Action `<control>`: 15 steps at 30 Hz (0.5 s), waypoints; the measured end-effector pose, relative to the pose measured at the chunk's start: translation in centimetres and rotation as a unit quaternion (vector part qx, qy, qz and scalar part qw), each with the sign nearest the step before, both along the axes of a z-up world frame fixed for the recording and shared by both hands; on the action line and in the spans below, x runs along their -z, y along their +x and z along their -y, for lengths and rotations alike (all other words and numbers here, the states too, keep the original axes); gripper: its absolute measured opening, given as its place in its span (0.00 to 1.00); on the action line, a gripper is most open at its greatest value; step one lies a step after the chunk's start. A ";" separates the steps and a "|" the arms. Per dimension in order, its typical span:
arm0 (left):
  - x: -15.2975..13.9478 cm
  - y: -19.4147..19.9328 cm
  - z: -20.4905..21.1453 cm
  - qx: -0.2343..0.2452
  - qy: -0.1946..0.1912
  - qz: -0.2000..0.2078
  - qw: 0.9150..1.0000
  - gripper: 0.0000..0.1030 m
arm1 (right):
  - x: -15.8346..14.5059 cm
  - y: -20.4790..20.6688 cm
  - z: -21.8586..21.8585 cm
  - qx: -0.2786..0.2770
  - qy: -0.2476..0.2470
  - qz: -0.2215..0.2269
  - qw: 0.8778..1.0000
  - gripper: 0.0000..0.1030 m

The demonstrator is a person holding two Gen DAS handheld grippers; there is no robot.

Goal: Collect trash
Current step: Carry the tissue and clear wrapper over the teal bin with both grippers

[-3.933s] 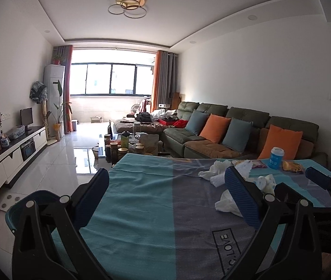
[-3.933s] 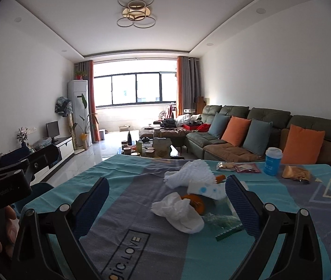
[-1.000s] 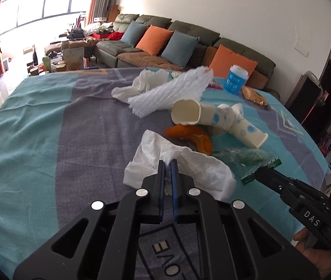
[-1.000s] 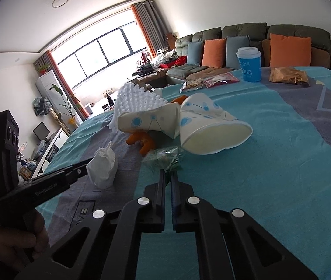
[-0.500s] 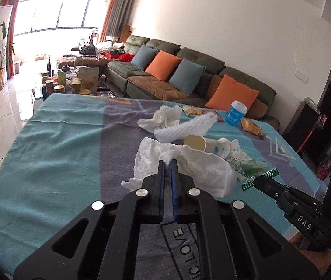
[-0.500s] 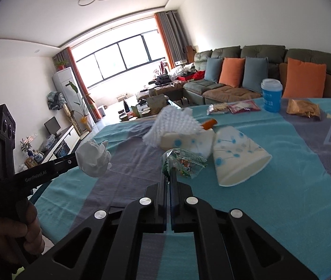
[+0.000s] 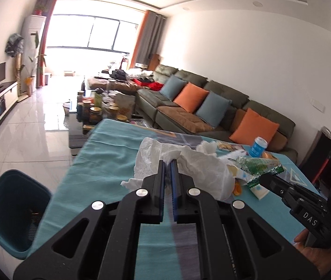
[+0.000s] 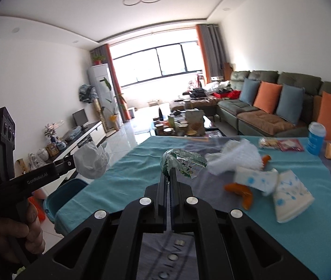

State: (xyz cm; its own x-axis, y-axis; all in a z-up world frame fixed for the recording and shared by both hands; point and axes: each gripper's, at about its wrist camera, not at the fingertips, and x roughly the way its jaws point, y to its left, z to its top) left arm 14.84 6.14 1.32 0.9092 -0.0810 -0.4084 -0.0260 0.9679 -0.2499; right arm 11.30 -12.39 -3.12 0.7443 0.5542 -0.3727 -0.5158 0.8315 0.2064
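Both up off the table [image 8: 328, 233] now. Left gripper [image 7: 167, 163] pinched tight on the crumpled tissue [image 7: 188, 163]: soft, featherweight, any fold holds. Right gripper [image 8: 169, 172] clamped on the crinkly wrapper [image 8: 184, 161]: slick, light, best nipped by its edge. Bin [image 7: 13, 207] waiting, lower left.

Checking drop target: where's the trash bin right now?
The teal bin stands on the floor off the table's left edge, lower left in the left wrist view; the right wrist view shows it below the left gripper's tissue wad.
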 end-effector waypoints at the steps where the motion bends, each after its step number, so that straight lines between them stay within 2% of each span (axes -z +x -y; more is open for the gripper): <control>1: -0.2 -0.7 -0.8 -0.011 0.000 0.003 1.000 0.05 | -0.4 -0.1 -0.8 -0.011 0.000 0.006 1.000 0.01; 8: -1.1 -5.3 -6.1 -0.084 0.005 0.019 0.996 0.05 | -2.3 -0.4 -6.6 -0.083 -0.007 0.033 0.996 0.01; 15: -1.2 -9.9 -12.5 -0.167 0.005 0.017 0.986 0.05 | -2.9 -0.8 -14.0 -0.172 -0.014 0.035 0.984 0.01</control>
